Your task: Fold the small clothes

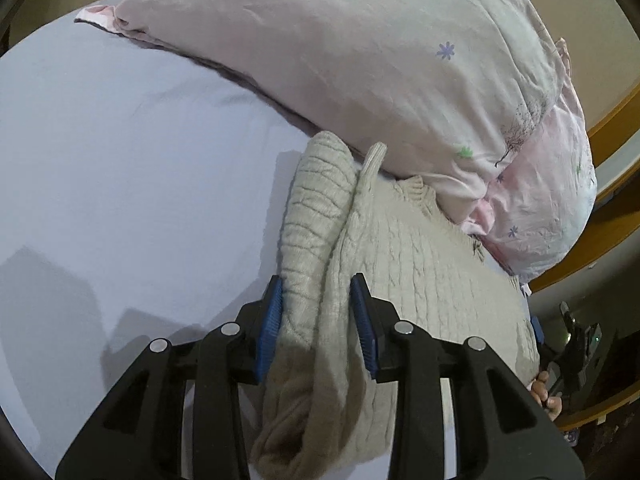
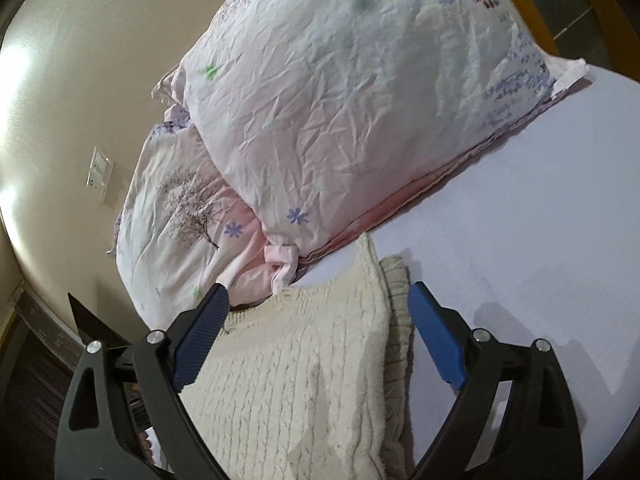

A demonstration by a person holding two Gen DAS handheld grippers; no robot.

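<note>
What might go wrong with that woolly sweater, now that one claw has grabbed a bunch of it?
The left claw pinches a thick bunch of the cream cable-knit sweater, so several layers may lift together and spoil the fold. The sweater's far edge lies against the pink floral pillow; pulling could drag or snag there. The right claw is wide open over the knit, holding nothing, so that side may slide on the pale lilac bedsheet.

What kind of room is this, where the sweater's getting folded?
Most likely a bedroom: the cream knit sweater lies on a bed's pale lavender sheet, beside floral-print pillows, with a wall switch plate behind.
</note>
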